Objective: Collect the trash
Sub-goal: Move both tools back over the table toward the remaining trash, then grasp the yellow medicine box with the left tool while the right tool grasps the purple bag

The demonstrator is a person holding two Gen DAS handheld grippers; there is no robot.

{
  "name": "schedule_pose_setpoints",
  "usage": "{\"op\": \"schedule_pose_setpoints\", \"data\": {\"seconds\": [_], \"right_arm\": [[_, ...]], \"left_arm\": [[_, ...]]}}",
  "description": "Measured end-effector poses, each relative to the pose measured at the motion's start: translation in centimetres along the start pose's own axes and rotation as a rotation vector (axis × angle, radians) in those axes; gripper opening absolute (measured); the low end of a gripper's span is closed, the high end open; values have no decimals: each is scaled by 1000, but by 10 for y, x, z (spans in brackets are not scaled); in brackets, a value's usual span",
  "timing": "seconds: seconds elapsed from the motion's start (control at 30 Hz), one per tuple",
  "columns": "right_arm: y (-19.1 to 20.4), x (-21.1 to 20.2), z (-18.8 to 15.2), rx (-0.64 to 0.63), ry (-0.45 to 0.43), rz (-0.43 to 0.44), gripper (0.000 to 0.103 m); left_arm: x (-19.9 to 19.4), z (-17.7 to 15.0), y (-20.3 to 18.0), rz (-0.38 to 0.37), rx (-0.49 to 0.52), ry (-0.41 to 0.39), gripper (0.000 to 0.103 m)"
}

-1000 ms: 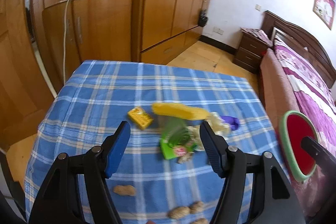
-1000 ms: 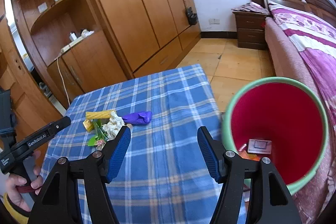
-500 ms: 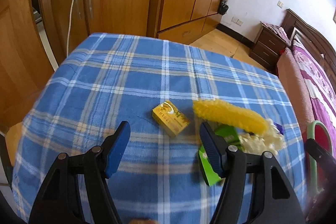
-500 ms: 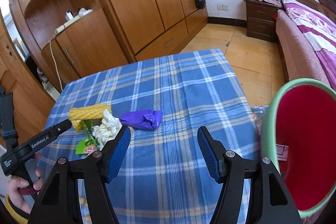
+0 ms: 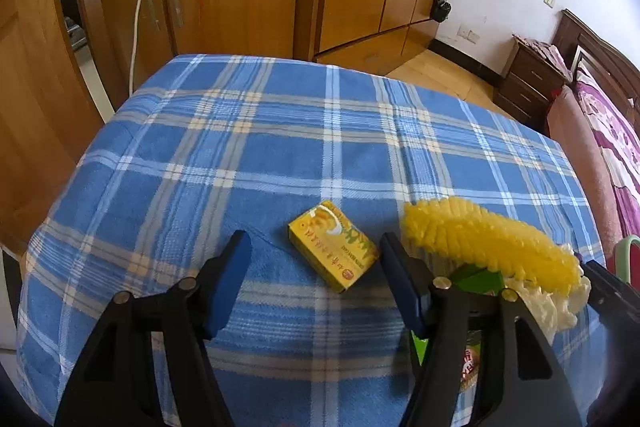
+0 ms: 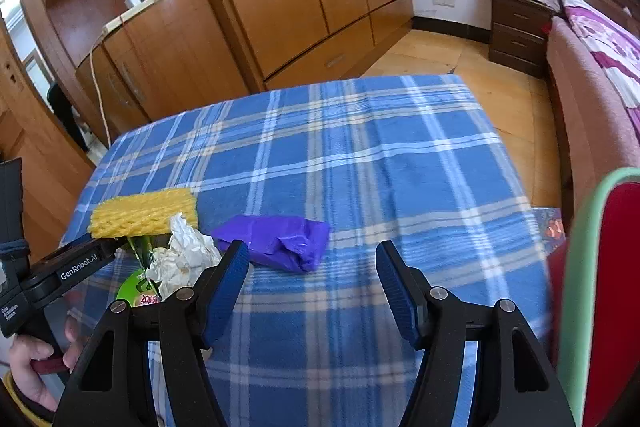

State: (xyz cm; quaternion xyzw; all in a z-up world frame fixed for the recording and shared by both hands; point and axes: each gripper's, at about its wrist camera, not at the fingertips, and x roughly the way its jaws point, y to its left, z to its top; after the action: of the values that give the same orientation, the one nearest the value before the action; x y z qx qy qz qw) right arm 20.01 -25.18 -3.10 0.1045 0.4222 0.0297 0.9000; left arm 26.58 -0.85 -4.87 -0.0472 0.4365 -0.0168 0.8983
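Most of the trash is not collected yet: the yellow box (image 5: 333, 246), the yellow foam net (image 5: 492, 243), the white tissue (image 6: 182, 254), the green wrapper (image 6: 134, 285) and the purple bag (image 6: 280, 241) lie on the worktop (image 5: 280, 147), and the bin (image 6: 588, 287) stands at its right edge. My left gripper (image 5: 314, 277) has its jaws apart with the box between them, not touched, after closing a little just now. My right gripper (image 6: 312, 281) is also apart and empty, just in front of the purple bag.
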Motion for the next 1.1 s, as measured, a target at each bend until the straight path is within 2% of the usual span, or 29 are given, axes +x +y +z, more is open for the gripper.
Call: {"op": "schedule_pose_setpoints", "data": {"seconds": [0.1, 0.2, 0.23, 0.37, 0.43, 0.53, 0.67, 1.1], "right_arm": [[5, 8, 2, -12, 12, 6, 67], [8, 13, 2, -20, 15, 15, 67], [8, 15, 2, -19, 17, 16, 67], [8, 17, -1, -13, 15, 21, 30], [7, 17, -3, -16, 16, 28, 19], [4, 15, -6, -7, 12, 29, 11], [0, 9, -9, 2, -9, 22, 7], [-4, -47, -25, 27, -85, 25, 7]], "left_arm": [[0, 0, 1, -2, 11, -8, 57], [0, 0, 2, 2, 27, -13, 43], [-1, 0, 2, -1, 30, -15, 36], [-3, -2, 4, -33, 23, -17, 33], [-5, -3, 3, -43, 26, -20, 32], [-12, -5, 2, -57, 30, -33, 32], [-25, -6, 4, -76, 16, -51, 32], [-78, -20, -2, -143, 10, -108, 32]]}}
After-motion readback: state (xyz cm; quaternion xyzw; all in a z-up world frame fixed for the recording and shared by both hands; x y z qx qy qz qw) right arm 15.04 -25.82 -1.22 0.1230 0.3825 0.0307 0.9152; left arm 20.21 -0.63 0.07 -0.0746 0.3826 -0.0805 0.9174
